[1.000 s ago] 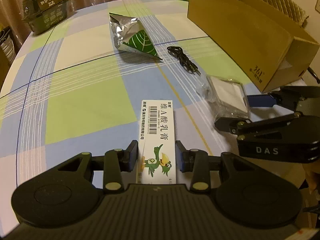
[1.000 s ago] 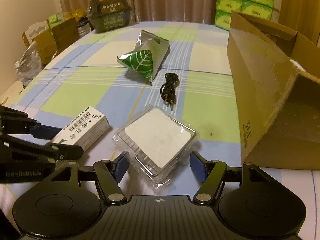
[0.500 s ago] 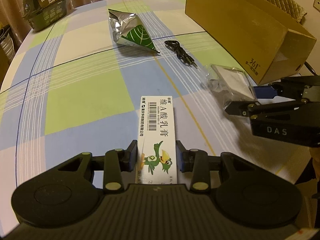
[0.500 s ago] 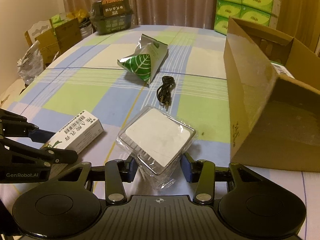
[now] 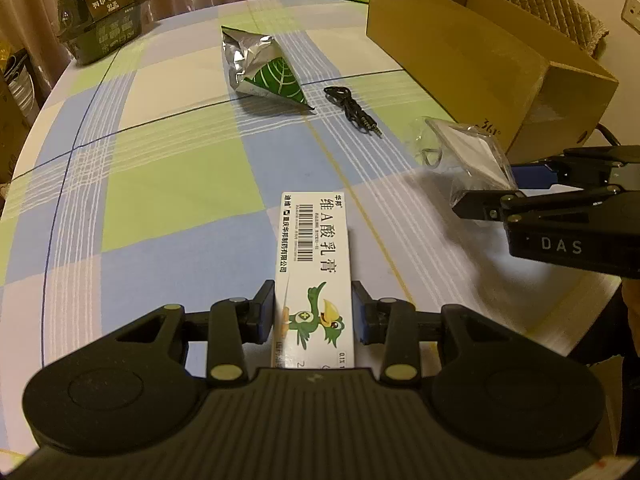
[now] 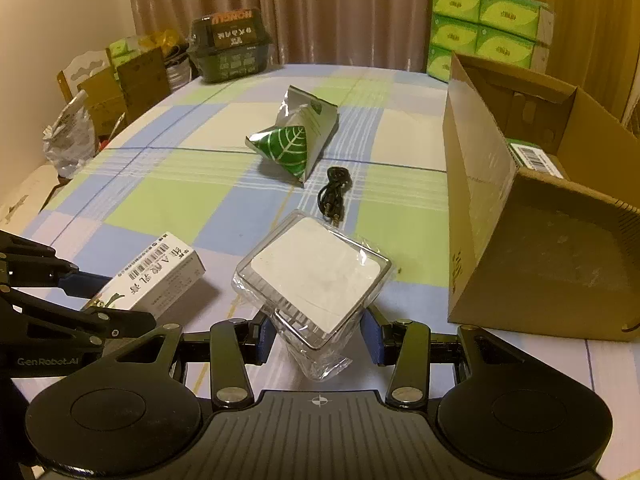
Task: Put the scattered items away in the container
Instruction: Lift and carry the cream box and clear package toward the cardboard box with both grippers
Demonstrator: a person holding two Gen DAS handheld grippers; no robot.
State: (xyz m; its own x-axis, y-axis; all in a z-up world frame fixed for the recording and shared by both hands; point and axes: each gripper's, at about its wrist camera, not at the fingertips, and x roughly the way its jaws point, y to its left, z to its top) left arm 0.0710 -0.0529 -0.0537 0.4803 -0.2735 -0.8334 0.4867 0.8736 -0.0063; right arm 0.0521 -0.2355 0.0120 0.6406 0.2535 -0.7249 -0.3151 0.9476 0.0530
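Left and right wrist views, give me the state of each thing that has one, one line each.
Left claw: shut on ointment box.
Ointment box: gripped, lifted.
Right claw: shut on wrapped white square.
Wrapped white square: gripped, lifted, tilted.
Cardboard box: open-topped.
Foil bag: crumpled, on table.
Black cable: coiled, on table.

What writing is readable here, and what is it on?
"维A酸乳膏": white medicine box, above its barcode; the smaller print is too small.
"DAS": right gripper.
"GenRobot.AI": left gripper.
"361°": cardboard box.
"HONGLU", upside down: dark carton.
Label inside the cardboard box: too small.
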